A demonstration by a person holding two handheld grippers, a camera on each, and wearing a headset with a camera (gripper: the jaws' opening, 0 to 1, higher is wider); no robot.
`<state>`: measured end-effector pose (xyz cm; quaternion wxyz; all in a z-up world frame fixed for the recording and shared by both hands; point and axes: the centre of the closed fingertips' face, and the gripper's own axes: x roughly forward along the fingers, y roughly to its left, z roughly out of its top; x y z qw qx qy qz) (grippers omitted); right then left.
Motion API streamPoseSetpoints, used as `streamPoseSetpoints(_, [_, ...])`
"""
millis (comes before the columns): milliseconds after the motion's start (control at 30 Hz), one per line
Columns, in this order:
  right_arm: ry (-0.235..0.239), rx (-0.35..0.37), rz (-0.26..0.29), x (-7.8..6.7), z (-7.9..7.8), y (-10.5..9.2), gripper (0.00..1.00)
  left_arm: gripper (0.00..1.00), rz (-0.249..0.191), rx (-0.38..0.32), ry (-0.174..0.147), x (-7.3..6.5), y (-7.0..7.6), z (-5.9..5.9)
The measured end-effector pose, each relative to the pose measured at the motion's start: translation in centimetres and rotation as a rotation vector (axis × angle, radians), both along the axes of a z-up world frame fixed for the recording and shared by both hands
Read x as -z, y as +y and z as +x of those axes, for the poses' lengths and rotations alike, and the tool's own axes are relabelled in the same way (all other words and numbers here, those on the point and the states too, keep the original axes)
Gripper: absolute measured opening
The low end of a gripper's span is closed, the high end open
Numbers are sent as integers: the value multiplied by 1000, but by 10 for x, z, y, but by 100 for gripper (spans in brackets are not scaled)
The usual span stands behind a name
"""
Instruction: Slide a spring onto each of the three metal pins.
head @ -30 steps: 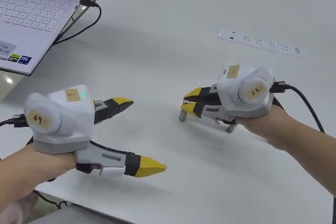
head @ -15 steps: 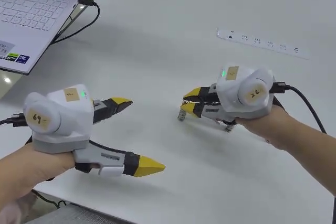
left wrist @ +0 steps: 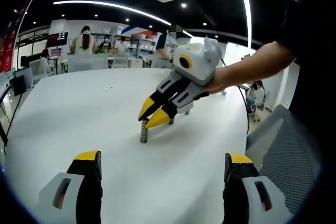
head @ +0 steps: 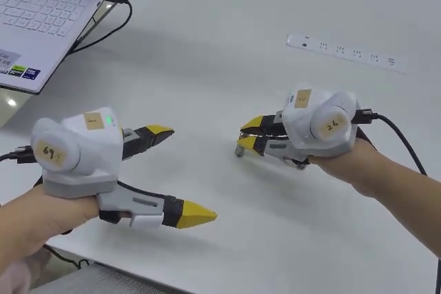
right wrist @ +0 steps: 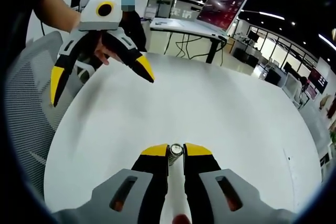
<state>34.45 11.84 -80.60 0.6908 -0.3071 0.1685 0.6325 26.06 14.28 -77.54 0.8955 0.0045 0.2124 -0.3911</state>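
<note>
Jaws of right gripper (head: 247, 134) tight on one spring (head: 240, 149), left gripper (head: 186, 173) jaws wide apart.

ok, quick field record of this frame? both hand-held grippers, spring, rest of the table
left hand-held gripper: open, empty
right hand-held gripper: shut on spring, tips low near table
spring: upright, lower end on table, top between right jaws
table: white
laptop: open, far left corner, cable plugged in
power strip: flat on table, beyond right hand-held gripper
</note>
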Motion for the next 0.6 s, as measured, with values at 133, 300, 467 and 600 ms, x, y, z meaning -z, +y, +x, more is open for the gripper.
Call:
streamPoseSetpoints(133, [5,1,-3,3,0,0,8,95,0,0,1,0,0,0])
streamPoseSetpoints(300, [10,6,8,4,3,1,8,95,-2,1,2,0,-1,1])
streamPoseSetpoints(467, [35,25,16,4,4,1,8,95,-4,4,1,0,-3,2])
streamPoseSetpoints(600, [60,42,26,3,3,1,9,95,-6,7,-2,-1,-5,2])
